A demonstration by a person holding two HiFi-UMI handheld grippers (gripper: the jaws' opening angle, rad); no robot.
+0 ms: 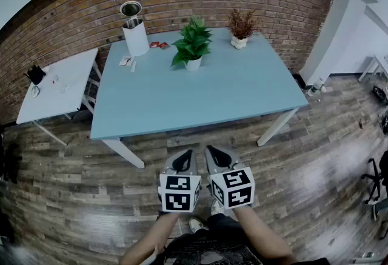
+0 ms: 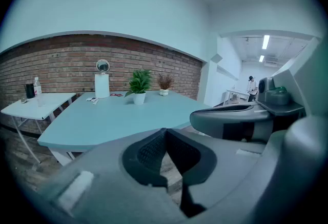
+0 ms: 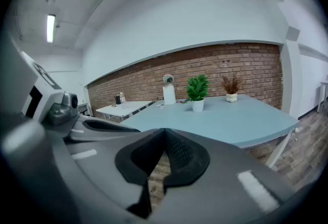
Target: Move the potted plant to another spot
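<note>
Both grippers level with each other, jaws closed, nothing held.
Left gripper (image 1: 184, 156) sits just beside right gripper (image 1: 216, 153), both pointing ahead and a little downward, tips leaning slightly toward one another. Each pair of jaws is pressed together, empty. Left marker cube (image 1: 179, 192) and right marker cube (image 1: 231, 188) are behind the jaws, almost touching. Left forearm (image 1: 151, 238) and right forearm (image 1: 262, 238) trail back from the cubes.

Grey left claw (image 1: 187, 153), black-white marker cube (image 1: 179, 192)

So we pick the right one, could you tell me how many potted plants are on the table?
2. The green leafy plant stands mid-back on the table; the reddish-brown plant stands at its back right corner. None seems hidden.
</note>
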